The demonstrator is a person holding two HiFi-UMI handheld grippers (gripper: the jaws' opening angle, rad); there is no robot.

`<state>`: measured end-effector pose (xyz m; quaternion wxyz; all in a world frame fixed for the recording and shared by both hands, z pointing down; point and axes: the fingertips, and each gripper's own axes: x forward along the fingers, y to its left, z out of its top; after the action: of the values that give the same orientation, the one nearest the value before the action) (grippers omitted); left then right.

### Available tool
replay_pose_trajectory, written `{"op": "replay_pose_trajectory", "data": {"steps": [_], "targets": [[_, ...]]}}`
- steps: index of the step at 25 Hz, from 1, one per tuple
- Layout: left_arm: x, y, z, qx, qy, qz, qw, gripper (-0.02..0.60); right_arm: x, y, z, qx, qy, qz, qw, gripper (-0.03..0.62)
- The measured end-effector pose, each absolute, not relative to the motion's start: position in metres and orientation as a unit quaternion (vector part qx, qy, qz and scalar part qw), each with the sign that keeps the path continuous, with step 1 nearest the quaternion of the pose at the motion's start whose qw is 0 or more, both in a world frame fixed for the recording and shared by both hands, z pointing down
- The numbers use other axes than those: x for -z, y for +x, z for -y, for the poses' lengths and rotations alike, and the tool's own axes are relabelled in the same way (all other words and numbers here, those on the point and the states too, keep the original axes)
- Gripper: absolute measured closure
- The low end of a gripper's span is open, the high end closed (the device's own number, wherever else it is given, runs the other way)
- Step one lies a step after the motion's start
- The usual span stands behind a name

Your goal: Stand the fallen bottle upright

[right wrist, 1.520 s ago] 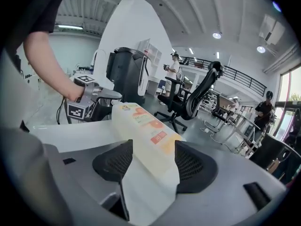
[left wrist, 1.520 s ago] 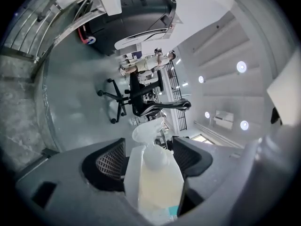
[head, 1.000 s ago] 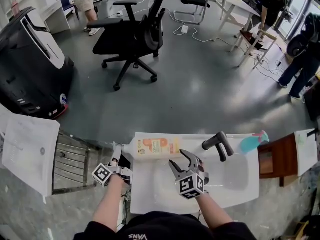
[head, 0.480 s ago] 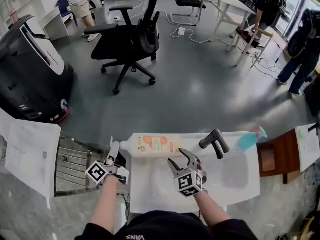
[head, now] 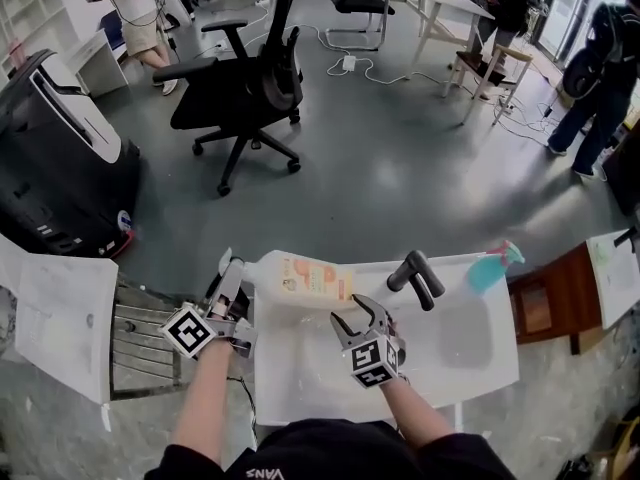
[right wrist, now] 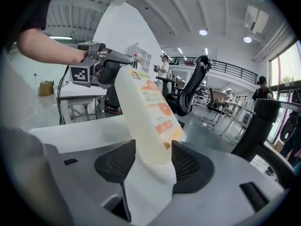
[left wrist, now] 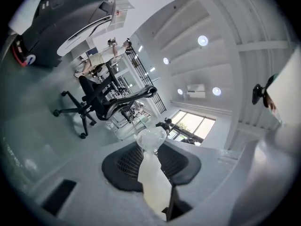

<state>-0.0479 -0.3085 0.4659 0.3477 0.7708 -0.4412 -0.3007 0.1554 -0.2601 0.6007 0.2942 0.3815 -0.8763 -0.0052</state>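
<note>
Translucent white plastic bottle with an orange label (head: 300, 280) lies tilted along the far rim of the white sink basin (head: 300, 388), its narrow neck off the sink's left rear corner and its base toward the middle of the rim. The left gripper (head: 225, 278) is closed tight on that neck, the pale plastic filling the narrow gap between its dark ribbed pads. The right gripper (head: 362, 313) hangs over the basin just on the near side of the bottle's base, jaws spread wide and holding nothing; whether they touch the bottle is hard to tell. A black faucet (head: 415, 276) stands on the sink's far rim, right of the bottle
</note>
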Motion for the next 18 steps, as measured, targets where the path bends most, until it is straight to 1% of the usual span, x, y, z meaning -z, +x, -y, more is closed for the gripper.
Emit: {"op": "replay_pose_trajectory", "data": {"steps": [4,7,8,10,18], "targets": [[-0.448,-0.029,0.318,0.232,0.804,0.454,0.306,0.482,-0.603,0.162,0.261,-0.01,0.391,0.874,0.288,0.376],[-0.429,-0.004,0.327,0.204,0.83,0.441,0.276,0.483,-0.603,0.169,0.263,-0.021,0.406,0.869,0.281,0.382],[-0.422,0.005,0.33,0.195,0.838,0.435,0.266,0.483,-0.604,0.171,0.264,-0.025,0.413,0.867,0.278,0.383],[-0.412,0.025,0.334,0.175,0.855,0.421,0.246,0.483,-0.606,0.176,0.265,-0.034,0.425,0.862,0.274,0.408],[-0.382,0.115,0.34,0.09,0.92,0.344,0.163,0.483,-0.619,0.188,0.263,-0.077,0.445,0.855,0.257,0.425]]}}
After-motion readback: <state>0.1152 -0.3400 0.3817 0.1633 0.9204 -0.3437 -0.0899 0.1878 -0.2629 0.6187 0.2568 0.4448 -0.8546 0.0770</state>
